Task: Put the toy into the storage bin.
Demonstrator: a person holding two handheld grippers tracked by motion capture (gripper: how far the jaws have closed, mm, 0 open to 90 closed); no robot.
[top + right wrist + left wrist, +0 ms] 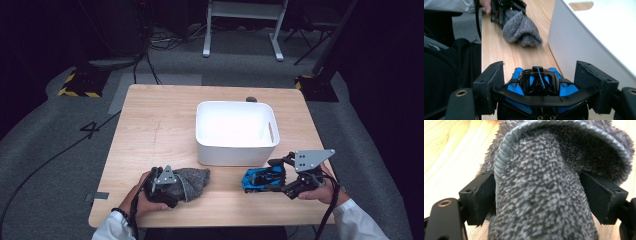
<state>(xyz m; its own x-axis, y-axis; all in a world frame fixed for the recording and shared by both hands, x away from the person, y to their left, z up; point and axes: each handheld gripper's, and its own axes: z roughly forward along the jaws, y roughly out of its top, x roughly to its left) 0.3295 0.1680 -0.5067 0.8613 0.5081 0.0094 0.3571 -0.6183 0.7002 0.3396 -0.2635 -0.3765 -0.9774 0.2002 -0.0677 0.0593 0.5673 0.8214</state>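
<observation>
1. Right gripper: clamped across a blue toy car, jaws pressed on both flanks, tail spoiler toward the camera in the right gripper view.
2. Left gripper: closed on a grey sock, bunched fabric wedged between both pads in the left gripper view.
3. Toy car: seen near the table's front edge, at about 5 o'clock from the white bin, just beside its front wall; whether wheels touched the tabletop could not be told.
4. Sock: lay at about 7 o'clock from the bin, on the wooden table, toe end trailing toward 3 o'clock from the left gripper, well apart from the car.
5. Handling, judged: car looked rigid, light, glossy, so likely slippery; thin spoiler and mirrors probably fragile. Best held across the body sides, as gripped.
6. Handling, judged: sock soft, light, floppy, fuzzy enough not to slip; likely to droop beyond the jaws. Best pinched at a thick fold near the cuff.
</observation>
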